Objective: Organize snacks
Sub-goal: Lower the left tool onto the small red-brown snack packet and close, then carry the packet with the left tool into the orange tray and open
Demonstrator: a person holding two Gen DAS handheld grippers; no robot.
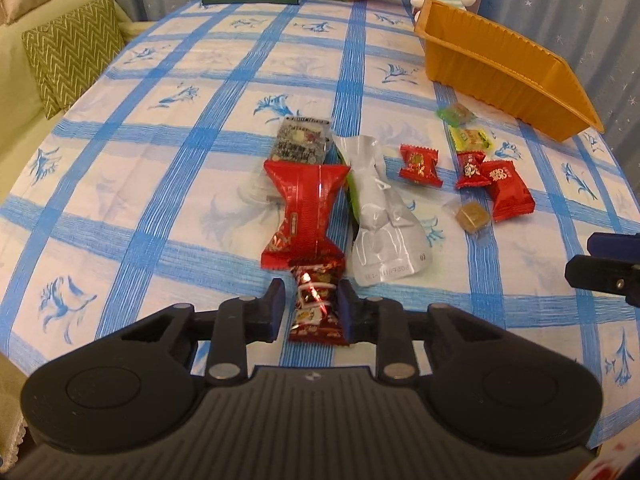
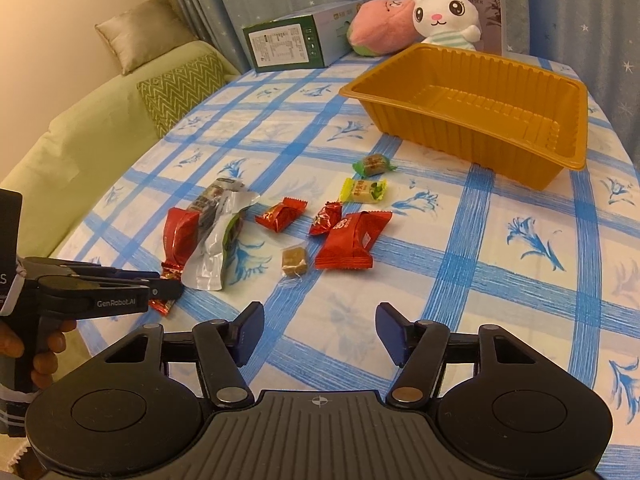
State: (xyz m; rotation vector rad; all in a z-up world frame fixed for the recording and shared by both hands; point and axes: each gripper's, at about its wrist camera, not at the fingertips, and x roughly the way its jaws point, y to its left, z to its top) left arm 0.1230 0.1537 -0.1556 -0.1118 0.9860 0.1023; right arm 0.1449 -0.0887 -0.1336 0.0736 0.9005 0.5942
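Left gripper (image 1: 307, 309): jaws narrow, closing on a small red candy (image 1: 318, 306) at the worktop's near edge; contact looks partial. Right gripper (image 2: 320, 332): jaws wide, holding nothing. Recommend squeezing the wrapper's middle firmly, lifting straight, then carrying to the orange tray (image 2: 460, 80) at the far right corner.

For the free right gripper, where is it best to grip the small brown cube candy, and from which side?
Probably from above, right gripper fingers closing on two opposite flat sides of the brown cube candy. It lies flat and apart from its neighbours, and its clear wrapper edges look too flimsy to hold.
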